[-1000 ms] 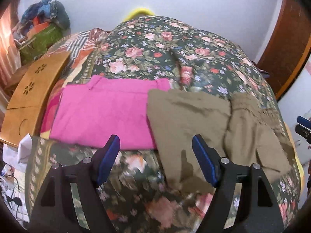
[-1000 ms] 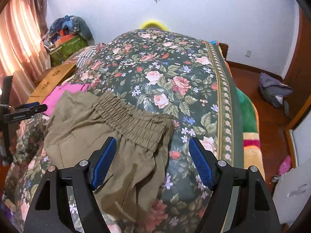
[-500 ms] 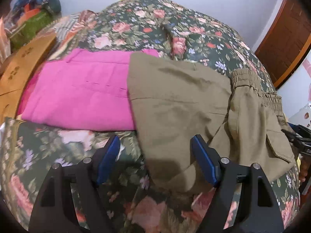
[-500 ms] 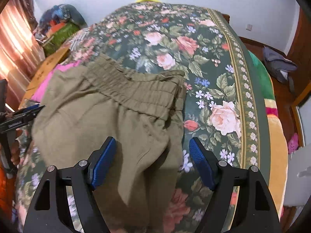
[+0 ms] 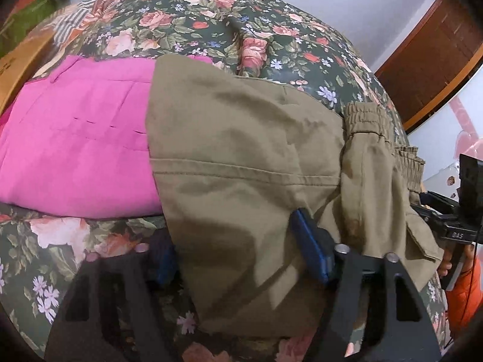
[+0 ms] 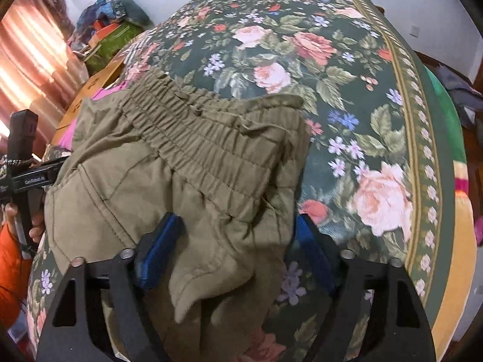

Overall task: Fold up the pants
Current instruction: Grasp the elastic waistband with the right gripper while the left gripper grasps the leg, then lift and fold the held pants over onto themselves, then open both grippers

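Between the blue pads of both tools lie the olive-green cotton pants (image 5: 241,157) on the floral-quilted bed (image 6: 347,96). The left tool (image 5: 238,250) straddles a folded leg, the right tool (image 6: 232,247) the part below the elastic waistband; both have just been closing, pads not yet pressing. A pink folded garment (image 5: 75,150) lies left of the left tool.

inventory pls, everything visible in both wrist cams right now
olive pants: 1, khaki-olive, partly folded on the bed, elastic waistband at the right end
pink garment: 1, magenta, folded, left of the pants, its edge under them
bedspread: 1, dark green floral, covers the bed
wooden board: 1, tan, bed's left edge
clutter pile: 1, mixed colours, far corner
curtain: 1, pinkish
left gripper: black, blue pads, astride the pants' near edge, closing
right gripper: same, astride cloth below the waistband, closing
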`<action>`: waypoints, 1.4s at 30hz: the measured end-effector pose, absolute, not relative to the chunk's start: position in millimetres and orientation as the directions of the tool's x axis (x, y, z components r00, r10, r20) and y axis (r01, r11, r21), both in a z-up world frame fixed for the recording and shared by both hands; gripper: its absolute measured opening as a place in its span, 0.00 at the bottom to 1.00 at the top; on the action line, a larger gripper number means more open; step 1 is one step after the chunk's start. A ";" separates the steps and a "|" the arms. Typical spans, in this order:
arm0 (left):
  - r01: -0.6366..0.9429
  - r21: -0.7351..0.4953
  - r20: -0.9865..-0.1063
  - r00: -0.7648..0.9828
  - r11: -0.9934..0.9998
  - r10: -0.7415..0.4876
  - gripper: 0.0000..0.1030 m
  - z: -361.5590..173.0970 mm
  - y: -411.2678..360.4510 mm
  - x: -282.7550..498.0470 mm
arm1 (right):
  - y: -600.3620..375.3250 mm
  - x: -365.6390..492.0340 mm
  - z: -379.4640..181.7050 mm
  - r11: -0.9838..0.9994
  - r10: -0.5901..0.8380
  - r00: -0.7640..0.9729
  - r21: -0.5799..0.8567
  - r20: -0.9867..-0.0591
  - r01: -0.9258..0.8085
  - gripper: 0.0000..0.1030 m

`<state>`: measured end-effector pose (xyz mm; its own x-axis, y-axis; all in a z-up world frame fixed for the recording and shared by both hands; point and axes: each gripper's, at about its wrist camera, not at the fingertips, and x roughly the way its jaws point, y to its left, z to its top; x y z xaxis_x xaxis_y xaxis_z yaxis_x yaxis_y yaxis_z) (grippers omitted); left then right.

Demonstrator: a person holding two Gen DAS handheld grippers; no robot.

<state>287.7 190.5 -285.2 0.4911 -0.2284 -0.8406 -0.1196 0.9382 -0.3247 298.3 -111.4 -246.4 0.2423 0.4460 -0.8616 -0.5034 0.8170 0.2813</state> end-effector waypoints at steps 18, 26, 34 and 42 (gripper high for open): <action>-0.121 -0.190 -0.830 0.549 0.974 -0.094 0.02 -238.9 173.5 253.8 | -114.1 291.6 -215.4 0.813 0.489 0.322 0.289 -0.811 -0.506 0.17; -0.077 -0.184 -0.785 0.612 0.980 -0.099 0.02 -195.6 163.8 239.5 | -107.5 275.1 -181.5 0.781 0.534 0.346 0.294 -0.772 -0.551 0.15; -0.095 -0.187 -0.755 0.651 0.978 -0.081 0.02 -169.2 173.7 216.7 | -93.1 256.4 -150.4 0.753 0.558 0.373 0.264 -0.741 -0.602 0.14; -0.140 -0.157 -0.724 0.689 0.978 -0.018 0.02 -141.6 210.2 202.1 | -57.0 251.3 -124.1 0.723 0.584 0.398 0.231 -0.707 -0.651 0.14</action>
